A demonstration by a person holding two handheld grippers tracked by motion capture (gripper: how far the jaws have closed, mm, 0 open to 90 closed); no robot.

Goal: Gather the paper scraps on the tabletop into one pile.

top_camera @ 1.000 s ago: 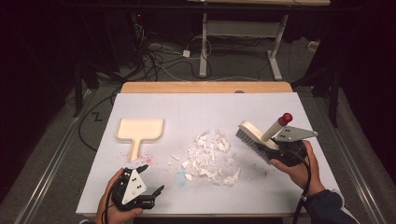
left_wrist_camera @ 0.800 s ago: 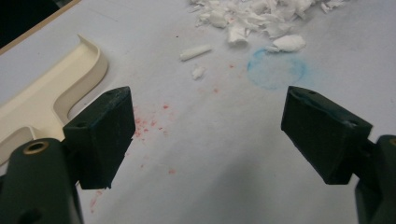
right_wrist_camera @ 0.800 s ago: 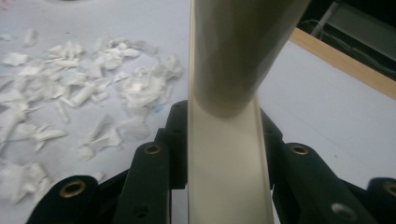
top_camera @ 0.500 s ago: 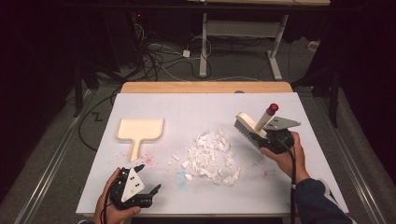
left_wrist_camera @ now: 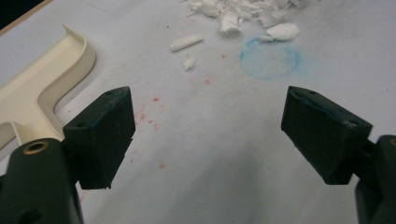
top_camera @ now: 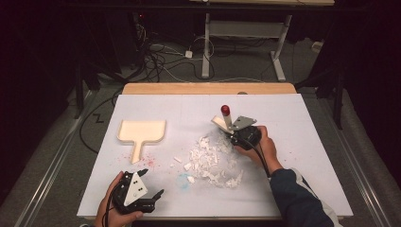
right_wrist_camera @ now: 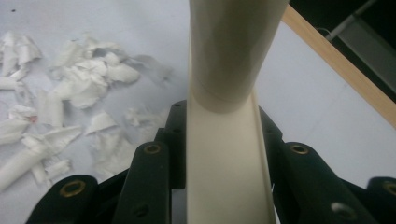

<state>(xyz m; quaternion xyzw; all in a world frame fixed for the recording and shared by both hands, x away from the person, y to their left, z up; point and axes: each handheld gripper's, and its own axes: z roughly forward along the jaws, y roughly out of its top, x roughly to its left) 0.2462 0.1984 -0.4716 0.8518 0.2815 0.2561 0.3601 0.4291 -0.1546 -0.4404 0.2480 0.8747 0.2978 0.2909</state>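
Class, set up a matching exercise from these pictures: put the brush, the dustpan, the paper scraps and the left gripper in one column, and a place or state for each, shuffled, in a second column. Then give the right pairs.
Column one:
1. brush
2. dustpan
3. paper scraps
4. left gripper

Column two:
A. lies flat at the table's left, untouched
B. open, holding nothing
C. clamped in the right gripper
D. heaped at the middle of the table

Pairs: 1-C, 2-A, 3-D, 4-B

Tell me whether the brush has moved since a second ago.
Yes. The brush, clamped in the right gripper, has swept left toward the dustpan, onto the paper scraps.
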